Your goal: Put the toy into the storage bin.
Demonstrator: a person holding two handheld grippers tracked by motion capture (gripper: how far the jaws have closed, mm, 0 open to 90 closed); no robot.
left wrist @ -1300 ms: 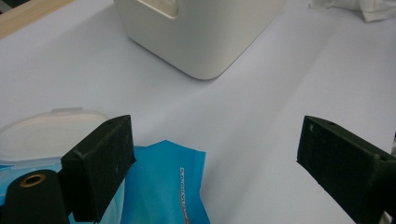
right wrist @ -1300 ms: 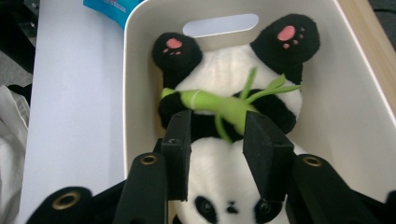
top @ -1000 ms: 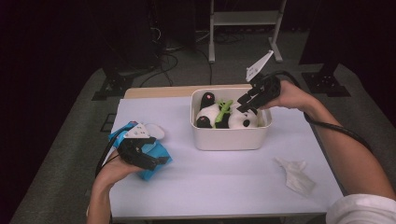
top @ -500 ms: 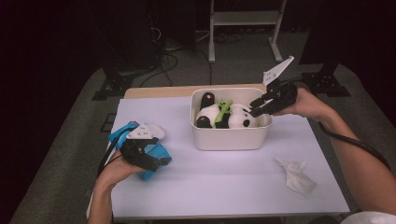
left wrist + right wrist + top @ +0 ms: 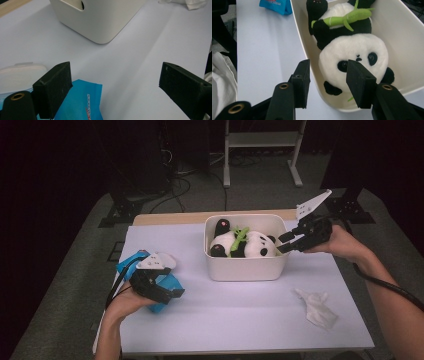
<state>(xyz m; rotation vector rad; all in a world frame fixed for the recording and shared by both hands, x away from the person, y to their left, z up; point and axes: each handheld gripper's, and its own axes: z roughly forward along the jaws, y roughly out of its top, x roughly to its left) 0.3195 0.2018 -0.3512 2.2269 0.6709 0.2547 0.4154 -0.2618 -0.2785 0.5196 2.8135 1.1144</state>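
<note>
Pulling back from the bin (image 5: pixel 245 267), the right claw (image 5: pixel 284 240) now hangs just past the bin's right wall, near the bench's far right edge. A moment ago it was over the toy panda (image 5: pixel 250 244). Its jaws are partly open and hold nothing. The panda lies inside the bin with a green stick on its tummy, so I think putting it in is done. The left claw (image 5: pixel 172 294) rests wide open and empty over the blue bag (image 5: pixel 165 282) near the bench's left edge.
</note>
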